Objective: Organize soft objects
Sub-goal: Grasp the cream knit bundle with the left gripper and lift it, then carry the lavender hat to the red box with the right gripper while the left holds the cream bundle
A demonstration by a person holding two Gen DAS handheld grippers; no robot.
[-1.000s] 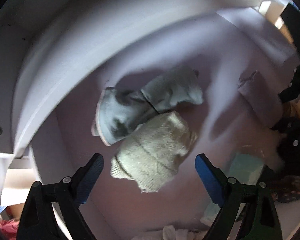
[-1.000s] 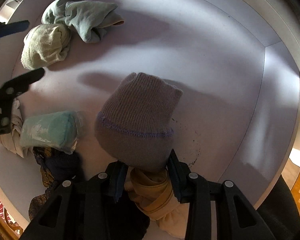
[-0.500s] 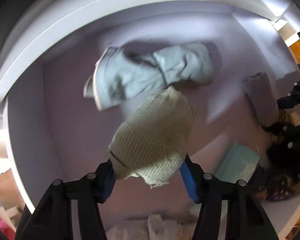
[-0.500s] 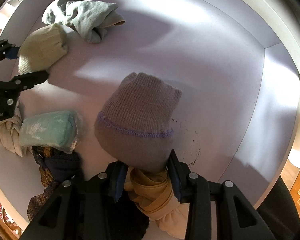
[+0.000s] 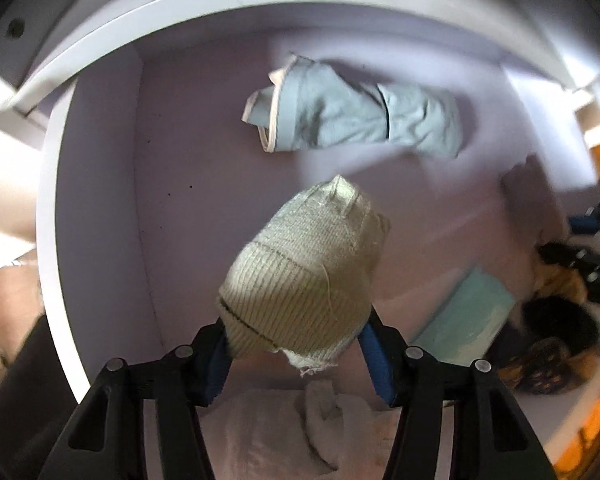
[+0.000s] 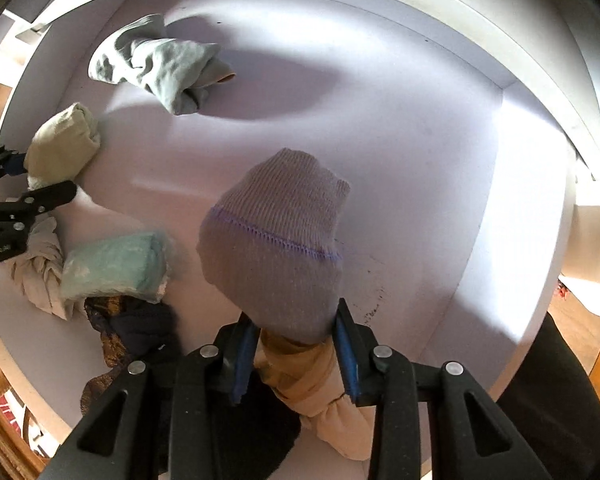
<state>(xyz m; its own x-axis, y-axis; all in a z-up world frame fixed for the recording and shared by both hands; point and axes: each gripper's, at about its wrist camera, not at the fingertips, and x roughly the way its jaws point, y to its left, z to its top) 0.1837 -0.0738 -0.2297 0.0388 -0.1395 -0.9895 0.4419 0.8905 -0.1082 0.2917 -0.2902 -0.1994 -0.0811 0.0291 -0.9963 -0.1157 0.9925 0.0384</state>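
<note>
My left gripper (image 5: 296, 336) is shut on a cream knit hat (image 5: 308, 264), which hangs clear of the white floor. In the right wrist view the same hat (image 6: 64, 144) and left gripper (image 6: 40, 176) show at the left edge. My right gripper (image 6: 296, 336) grips a mauve knit hat (image 6: 276, 240) by its cuff, with the jaws closing tighter on it. A crumpled pale blue-grey garment (image 5: 352, 116) lies at the back, apart from both hats.
The white compartment floor (image 6: 420, 160) has raised walls (image 5: 96, 184) at the left, back and right. A teal bundle (image 6: 116, 264), a beige cloth (image 6: 40, 264), a dark patterned cloth (image 6: 136, 328) and a tan cloth (image 6: 308, 376) crowd the near left.
My left gripper shut on the cream hat, lifted it off the floor and drew it away from the blue-grey garment while rolling. The right gripper rose slightly with the mauve hat.
</note>
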